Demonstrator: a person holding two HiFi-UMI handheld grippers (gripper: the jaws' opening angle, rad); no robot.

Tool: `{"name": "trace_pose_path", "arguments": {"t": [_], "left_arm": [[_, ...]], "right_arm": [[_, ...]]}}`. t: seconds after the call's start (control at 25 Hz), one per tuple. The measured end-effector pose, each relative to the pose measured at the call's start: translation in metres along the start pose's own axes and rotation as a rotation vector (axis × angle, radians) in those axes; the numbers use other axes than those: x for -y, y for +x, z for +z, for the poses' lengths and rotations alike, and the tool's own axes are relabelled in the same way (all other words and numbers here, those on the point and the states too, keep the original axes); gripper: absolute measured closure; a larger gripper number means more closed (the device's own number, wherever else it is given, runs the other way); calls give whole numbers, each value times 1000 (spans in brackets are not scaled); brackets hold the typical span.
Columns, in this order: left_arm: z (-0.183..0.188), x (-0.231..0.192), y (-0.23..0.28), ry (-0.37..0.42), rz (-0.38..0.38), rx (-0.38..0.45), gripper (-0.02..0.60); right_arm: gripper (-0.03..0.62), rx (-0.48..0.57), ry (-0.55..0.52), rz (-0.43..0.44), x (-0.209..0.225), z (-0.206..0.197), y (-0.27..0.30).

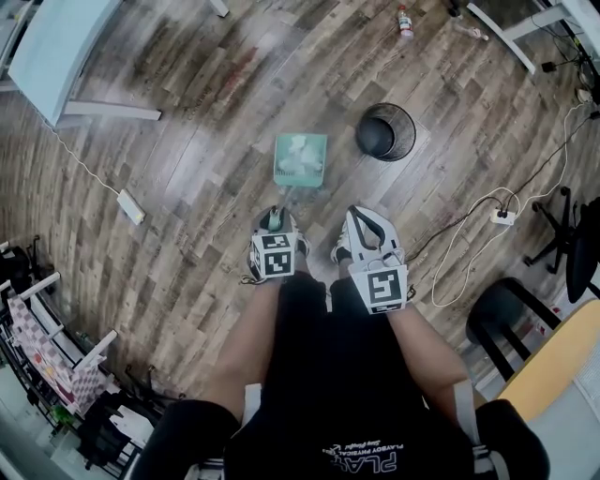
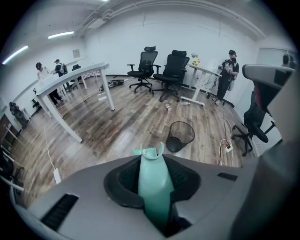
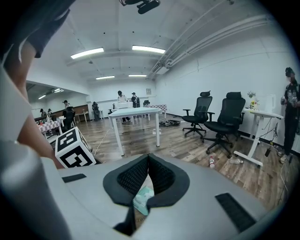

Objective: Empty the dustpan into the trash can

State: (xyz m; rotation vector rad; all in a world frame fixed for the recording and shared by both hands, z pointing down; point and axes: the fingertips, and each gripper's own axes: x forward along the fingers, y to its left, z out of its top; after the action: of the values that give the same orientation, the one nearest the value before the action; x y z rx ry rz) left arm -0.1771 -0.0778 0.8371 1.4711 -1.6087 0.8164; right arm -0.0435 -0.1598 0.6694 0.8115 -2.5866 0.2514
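A mint-green dustpan [image 1: 300, 157] with pale scraps in it lies on the wooden floor ahead of the person's feet. Its long handle [image 2: 153, 185] runs back between the jaws of my left gripper [image 1: 274, 222], which is shut on it. A black mesh trash can [image 1: 385, 131] stands upright just right of the pan, also in the left gripper view [image 2: 181, 136]. My right gripper [image 1: 362, 223] hovers beside the left one, shut with nothing in it. In the right gripper view [image 3: 148, 160] a bit of the dustpan [image 3: 143, 199] shows below the pads.
A white table [image 1: 66, 56] stands at the upper left, with a power strip [image 1: 130, 206] and cable on the floor. A bottle [image 1: 404, 21] lies beyond the can. To the right are a white cable with a socket [image 1: 503, 217], a black chair [image 1: 506, 309] and an orange tabletop [image 1: 562, 361].
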Motion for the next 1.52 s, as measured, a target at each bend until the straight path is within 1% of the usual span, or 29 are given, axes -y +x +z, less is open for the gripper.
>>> {"name": "trace_pose_path", "arguments": {"t": [0.28,0.44,0.6,0.72,0.88,1.16,1.28,1.4,1.52], "left_arm": [[26,-6,-30,28,24,68,486],[46,-9,-46,42,30,116,486],[68,-9,-70,58,34,166,486],[81,-4,-83,59,33,211,486],[101,11,-95,110,26,265,486],[126,35,-112,146,27,337,486],[141,41,-120,159,11,369,486],[145,44,-128,172,-12,380,486],[147,49,-133,226,-42,402,486]], "right_arm": [[571,34,-14,-5,2,14,-12],[571,56,-27,-36,9,24,-15],[571,82,-31,-100,19,39,-25],[571,130,-34,-162,33,53,-39],[571,172,-41,-213,53,62,-60],[571,198,-43,-292,88,63,-101],[571,194,-25,-352,103,59,-113],[571,185,6,-419,109,50,-127],[571,187,25,-480,108,47,-140]]}}
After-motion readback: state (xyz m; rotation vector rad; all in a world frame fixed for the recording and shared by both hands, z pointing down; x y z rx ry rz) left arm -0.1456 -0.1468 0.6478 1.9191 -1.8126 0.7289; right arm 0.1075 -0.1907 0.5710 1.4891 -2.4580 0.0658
